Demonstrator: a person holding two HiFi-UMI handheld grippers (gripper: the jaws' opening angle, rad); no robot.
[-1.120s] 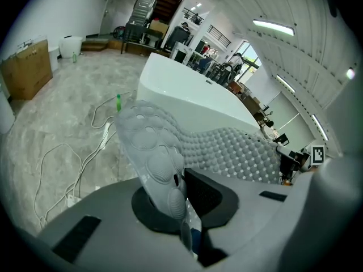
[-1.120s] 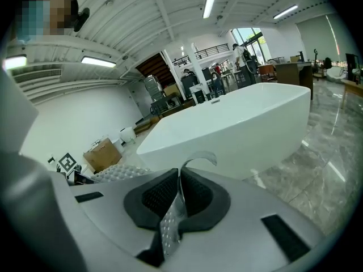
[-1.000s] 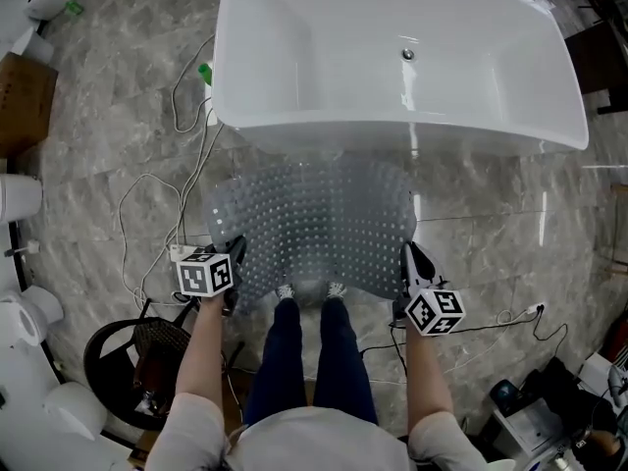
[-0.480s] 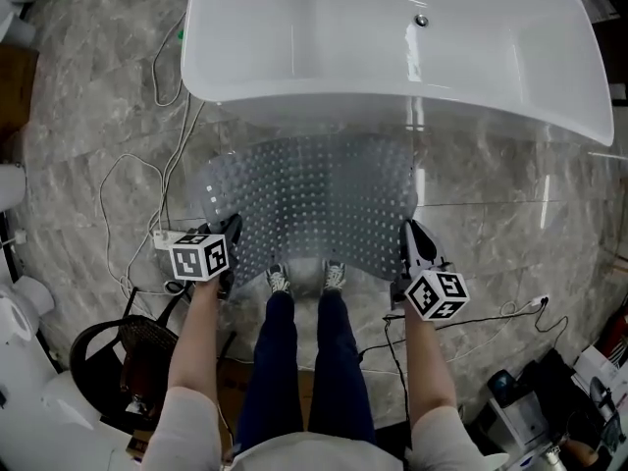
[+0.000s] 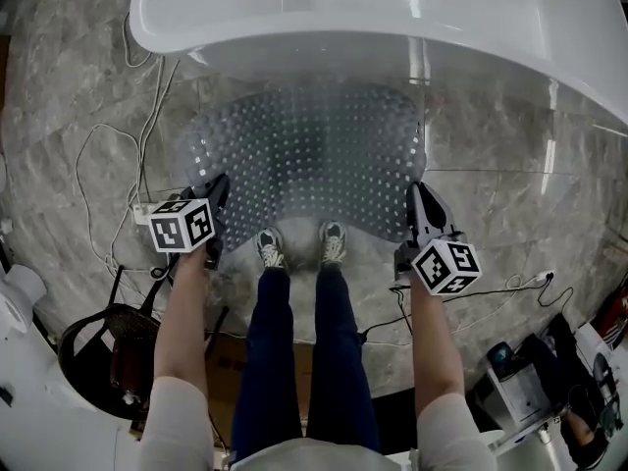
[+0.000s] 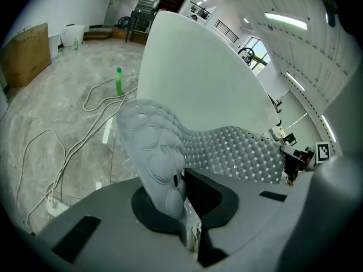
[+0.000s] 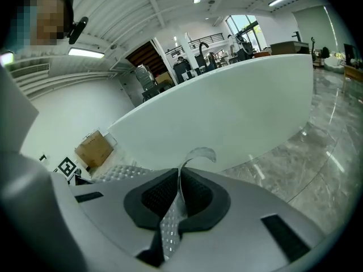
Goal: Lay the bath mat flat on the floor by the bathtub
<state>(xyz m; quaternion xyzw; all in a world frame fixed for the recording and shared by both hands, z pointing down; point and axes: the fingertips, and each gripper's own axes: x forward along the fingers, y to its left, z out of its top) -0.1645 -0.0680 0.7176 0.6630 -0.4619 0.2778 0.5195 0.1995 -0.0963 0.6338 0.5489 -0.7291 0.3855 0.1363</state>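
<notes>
Translucent, studded soft-plastic mat (image 5: 304, 155), glossy smooth white tub (image 5: 324, 13), polished grey marble-look floor (image 5: 49, 67), matt brown cardboard box (image 7: 93, 149), dark cloth trousers (image 5: 270, 341)

head view: high, steeply down on bathtub (image 5: 392, 18) and floor (image 5: 78, 96) | left gripper view: low, close, facing bathtub's side | right gripper view: likewise, opposite end | shared: bathtub, bath mat (image 5: 304, 155)

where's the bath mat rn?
Head view, centre: the mat hangs between the left gripper and right gripper, each shut on a near corner, just in front of the bathtub and beyond the person's shoes.
</notes>
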